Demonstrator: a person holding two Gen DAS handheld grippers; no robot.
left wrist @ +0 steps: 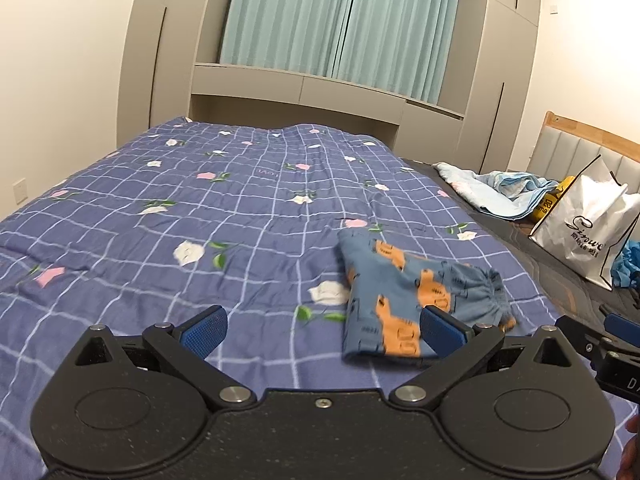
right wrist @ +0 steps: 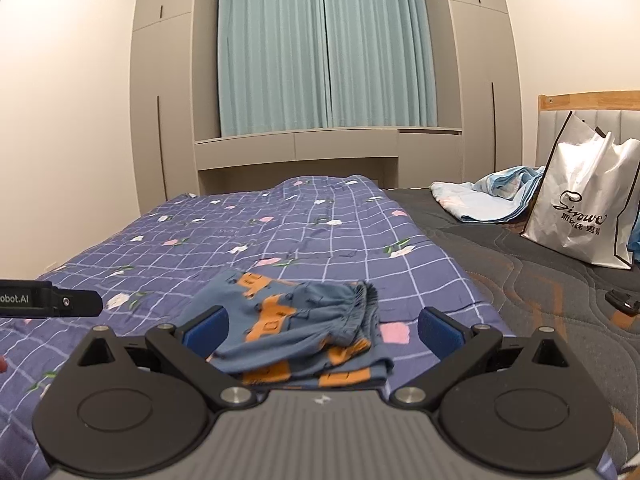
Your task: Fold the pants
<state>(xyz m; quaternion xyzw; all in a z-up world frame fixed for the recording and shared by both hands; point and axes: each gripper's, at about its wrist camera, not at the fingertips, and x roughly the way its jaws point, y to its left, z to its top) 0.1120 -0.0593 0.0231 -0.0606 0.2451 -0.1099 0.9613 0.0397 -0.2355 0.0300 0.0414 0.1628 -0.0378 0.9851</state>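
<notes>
Two hand-held grippers, and I have both spread wide with nothing between the pads: the left hand-held gripper [left wrist: 324,330] and the right hand-held gripper [right wrist: 323,332] each hang above the bed [left wrist: 120,240], tilted a little downward, touching no cloth. The pants [right wrist: 296,332], blue with orange figures, lie folded into a compact stack on the checked floral quilt [right wrist: 280,232], the gathered waistband [right wrist: 356,308] lying on top toward the right. From my left camera they sit to the right of the jaws; from my right camera they sit just ahead, between the open fingers. I judge the fold essentially finished, which is why I grip nothing. A white shopping bag [right wrist: 580,216] and a crumpled light blue blanket [right wrist: 488,196] sit well apart, toward the headboard.
</notes>
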